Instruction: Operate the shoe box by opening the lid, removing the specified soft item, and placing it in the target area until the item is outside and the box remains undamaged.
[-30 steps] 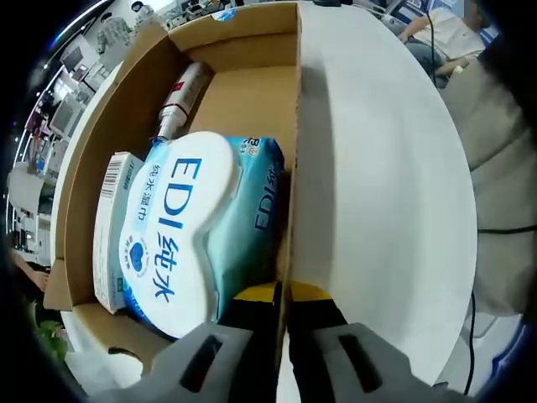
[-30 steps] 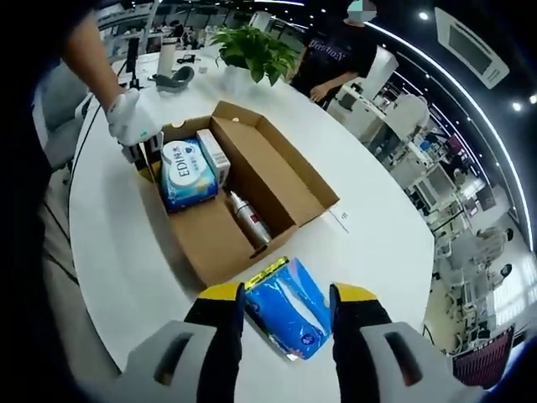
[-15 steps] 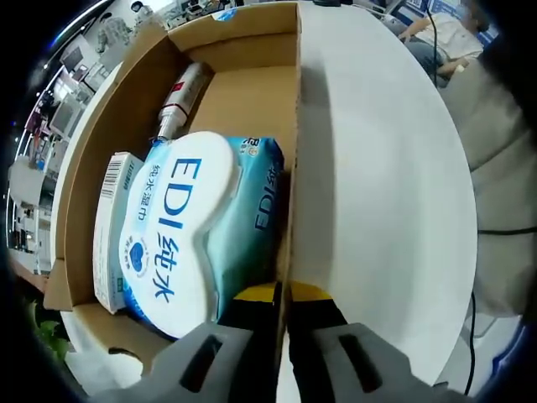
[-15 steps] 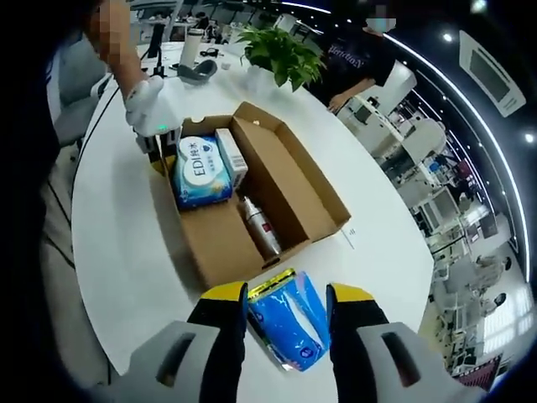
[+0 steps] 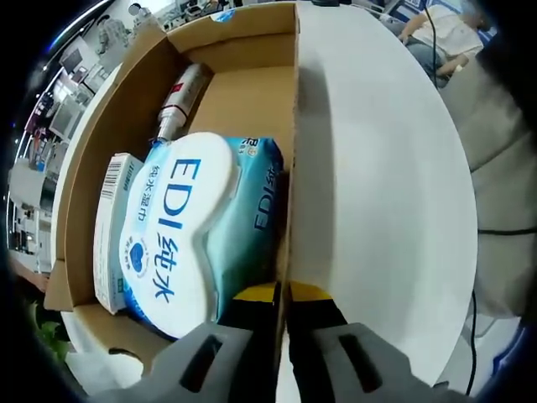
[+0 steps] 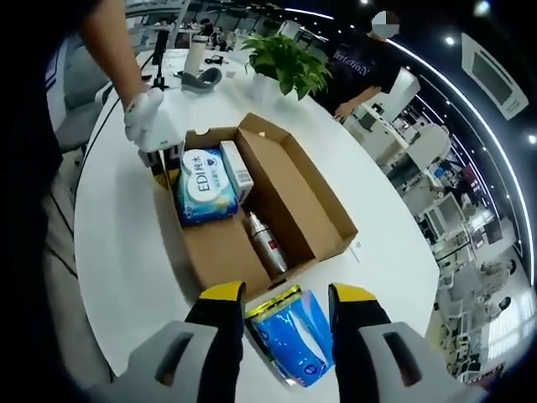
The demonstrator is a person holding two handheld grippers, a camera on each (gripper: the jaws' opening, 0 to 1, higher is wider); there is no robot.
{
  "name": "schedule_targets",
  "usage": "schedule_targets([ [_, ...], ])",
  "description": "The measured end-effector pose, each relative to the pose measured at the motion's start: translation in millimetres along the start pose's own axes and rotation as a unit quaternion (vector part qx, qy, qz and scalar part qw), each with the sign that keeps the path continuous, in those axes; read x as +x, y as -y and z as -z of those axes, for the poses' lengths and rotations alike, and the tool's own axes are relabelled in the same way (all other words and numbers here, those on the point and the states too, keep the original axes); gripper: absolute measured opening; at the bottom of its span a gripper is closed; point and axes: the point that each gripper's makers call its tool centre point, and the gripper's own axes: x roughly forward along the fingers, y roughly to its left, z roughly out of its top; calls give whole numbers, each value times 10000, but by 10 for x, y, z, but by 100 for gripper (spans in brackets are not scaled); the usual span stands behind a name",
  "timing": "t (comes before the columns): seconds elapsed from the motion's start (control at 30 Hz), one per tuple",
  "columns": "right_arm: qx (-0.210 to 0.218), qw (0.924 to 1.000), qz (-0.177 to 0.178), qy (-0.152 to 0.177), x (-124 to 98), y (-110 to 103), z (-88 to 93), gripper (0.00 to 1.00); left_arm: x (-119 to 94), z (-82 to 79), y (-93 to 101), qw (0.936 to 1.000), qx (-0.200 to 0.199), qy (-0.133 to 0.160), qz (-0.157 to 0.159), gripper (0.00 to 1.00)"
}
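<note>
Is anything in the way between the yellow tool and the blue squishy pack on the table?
Nothing visible. The blue pack lies on the white table just outside the open box, right between the right tool's open jaws, with no object between them.

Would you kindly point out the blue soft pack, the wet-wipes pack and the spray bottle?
blue soft pack (image 6: 289, 334), right gripper view, its middle.
wet-wipes pack (image 5: 172, 227), left gripper view, white lid.
spray bottle (image 5: 178, 99), left gripper view, its body.
</note>
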Motion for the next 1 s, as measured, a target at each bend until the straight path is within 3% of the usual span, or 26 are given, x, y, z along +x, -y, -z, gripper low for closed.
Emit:
schedule_targets([
  [0.23,-68,9999,-114,2,121,-53,-57,37,-1,3,4,10000,70,12,-18,1],
  [0.3,46,9999,-124,102,123,-69,-108,37,-4,2,5,10000,69,12,-24,1],
  [0.37,397,9983,-354,256,172,-169,-146,40,4,5,2,10000,85,17,-21,1],
  [0.4,395,9983,-378,190,213,-180,-119,42,4,6,1,10000,79,14,-14,1],
  [0.6,-29,9996,-279,28,321,-179,-79,40,-4,1,4,10000,63,13,-9,1],
  [0.7,-443,9985,-195,-240,372,-136,-3,39,-3,3,3,10000,48,14,-5,1],
  [0.83,-295,9991,-298,-83,415,-174,-62,39,-1,1,2,10000,61,14,-17,1],
  [1.0,-614,9974,-324,-176,487,-210,-57,39,-1,-3,2,10000,71,18,-23,1],
])
